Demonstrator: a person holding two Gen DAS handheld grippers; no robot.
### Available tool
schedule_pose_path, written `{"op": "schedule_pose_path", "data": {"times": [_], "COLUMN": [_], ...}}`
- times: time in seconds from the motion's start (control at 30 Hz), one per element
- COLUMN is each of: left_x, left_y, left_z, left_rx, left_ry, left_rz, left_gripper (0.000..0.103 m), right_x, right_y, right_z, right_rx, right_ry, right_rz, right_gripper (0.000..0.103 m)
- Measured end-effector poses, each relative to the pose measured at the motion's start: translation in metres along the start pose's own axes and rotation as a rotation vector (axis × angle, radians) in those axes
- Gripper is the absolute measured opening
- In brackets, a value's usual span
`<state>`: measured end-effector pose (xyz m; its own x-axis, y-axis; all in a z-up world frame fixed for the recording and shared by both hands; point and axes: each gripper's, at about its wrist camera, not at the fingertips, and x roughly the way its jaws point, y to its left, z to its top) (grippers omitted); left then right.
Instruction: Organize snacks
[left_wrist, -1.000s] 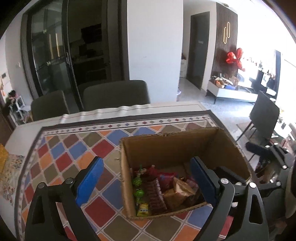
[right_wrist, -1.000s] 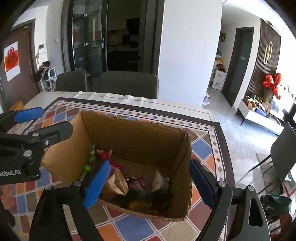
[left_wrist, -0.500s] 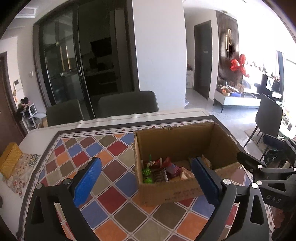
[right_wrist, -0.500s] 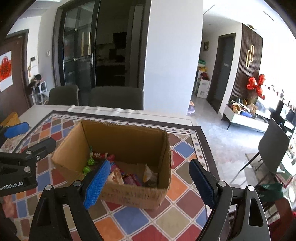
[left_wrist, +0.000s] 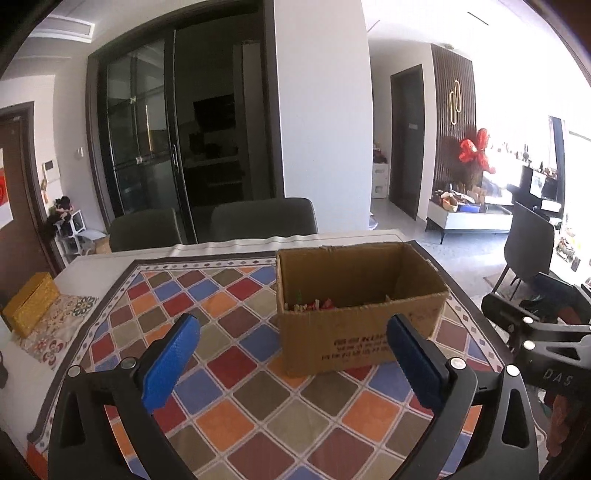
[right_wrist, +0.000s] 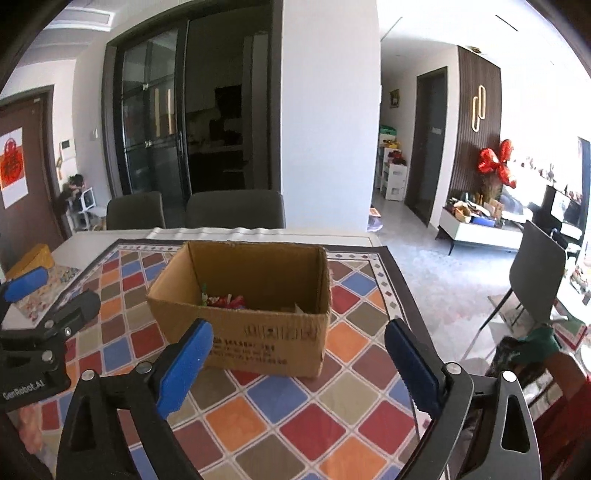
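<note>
Standing open-topped on the checked tablecloth (left_wrist: 236, 373), right of centre in the left wrist view: cardboard box (left_wrist: 354, 332), printed lettering on its near wall. Inside, low against the near-left corner, only tops showing over the rim: snacks (left_wrist: 312, 304), red and green wrappers, too small to tell apart. Same box in the right wrist view slightly left of centre, one corner turned toward the lens.

Left gripper (left_wrist: 291, 354), bottom of its own view: jaws spread wide and just widened further, blue pads (left_wrist: 168, 363) clear of everything, nothing between them but cloth. Right-hand pad overlapping the box's lower right corner in the picture, though apart from it. Same gripper seen from the side at the left edge of the right wrist view, black frame and one blue pad.

Right gripper (right_wrist: 295, 360), bottom of its own view: jaws likewise wide apart and just widened further, gripping nothing, box lying beyond and between the two blue fingers (right_wrist: 413, 365) without contact. Seen again as a black frame at the right edge of the left wrist view.

Behind the table: two dark chairs (left_wrist: 264, 219), then dark glass doors (left_wrist: 147, 136). At the left edge of the table, a yellow box (left_wrist: 31, 302) on a patterned mat. Upper right, a red bow (right_wrist: 496, 162) against a dark slatted wall.
</note>
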<state>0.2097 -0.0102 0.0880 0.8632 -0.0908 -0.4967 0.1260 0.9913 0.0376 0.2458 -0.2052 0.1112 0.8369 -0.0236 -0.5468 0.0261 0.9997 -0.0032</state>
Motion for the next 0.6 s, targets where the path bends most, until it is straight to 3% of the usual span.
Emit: {"op": "schedule_pose_path", "data": {"times": [0.6], "left_x": [-0.071], "left_y": [-0.011], "left_z": [-0.035], "left_rx": [0.002], "left_ry": [-0.034], "left_rz": [-0.045], "left_gripper": [0.103], "right_x": [-0.078], "right_y": [-0.004], "right_z": [-0.042], "right_rx": [0.019], "right_ry": [-0.058], "right_rz": [-0.016], "right_gripper": [0.097]}}
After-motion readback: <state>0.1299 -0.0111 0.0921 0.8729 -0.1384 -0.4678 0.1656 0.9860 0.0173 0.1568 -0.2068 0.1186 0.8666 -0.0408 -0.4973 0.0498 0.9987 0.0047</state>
